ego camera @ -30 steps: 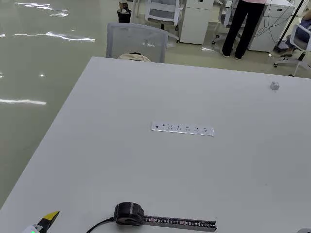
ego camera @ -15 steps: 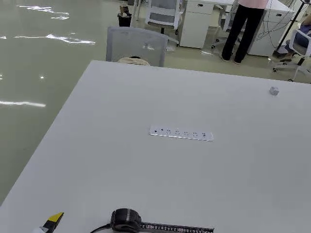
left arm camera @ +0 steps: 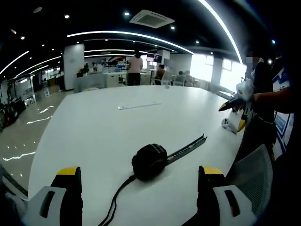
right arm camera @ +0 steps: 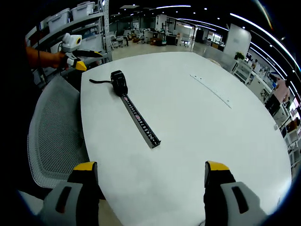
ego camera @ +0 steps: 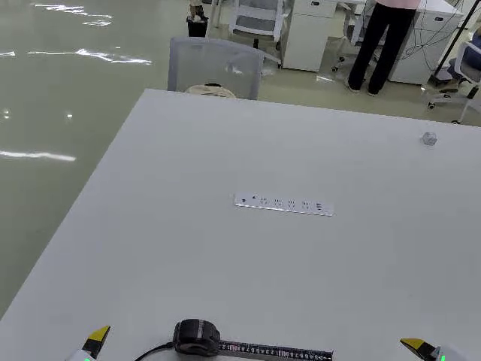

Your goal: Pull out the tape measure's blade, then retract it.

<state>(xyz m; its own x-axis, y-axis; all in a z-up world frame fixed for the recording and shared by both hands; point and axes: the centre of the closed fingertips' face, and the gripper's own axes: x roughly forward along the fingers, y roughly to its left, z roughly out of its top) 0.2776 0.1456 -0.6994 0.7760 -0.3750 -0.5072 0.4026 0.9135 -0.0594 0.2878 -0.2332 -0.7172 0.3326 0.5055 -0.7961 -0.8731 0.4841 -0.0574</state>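
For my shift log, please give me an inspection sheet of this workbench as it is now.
Surface: white table, smooth.
Job's things: black round tape measure, its dark marked blade pulled out, flat on table.
Clutter: small grey object far right, kind unclear.
Grippers: left tool and right tool open, holding nothing.
Cables: black cord trailing from tape measure; silver socket strip in table.
Surroundings: grey mesh chair, standing person, glossy floor.

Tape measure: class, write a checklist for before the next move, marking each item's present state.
1. Blade pulled out of the case, flat on the table: ok.
2. Left hand-held gripper open, facing the case: ok.
3. Right hand-held gripper open, facing the blade's tip: ok.
4. A hand-held gripper gripping the case: not ok, both apart from it.
5. Whether the blade is locked out: cannot tell.
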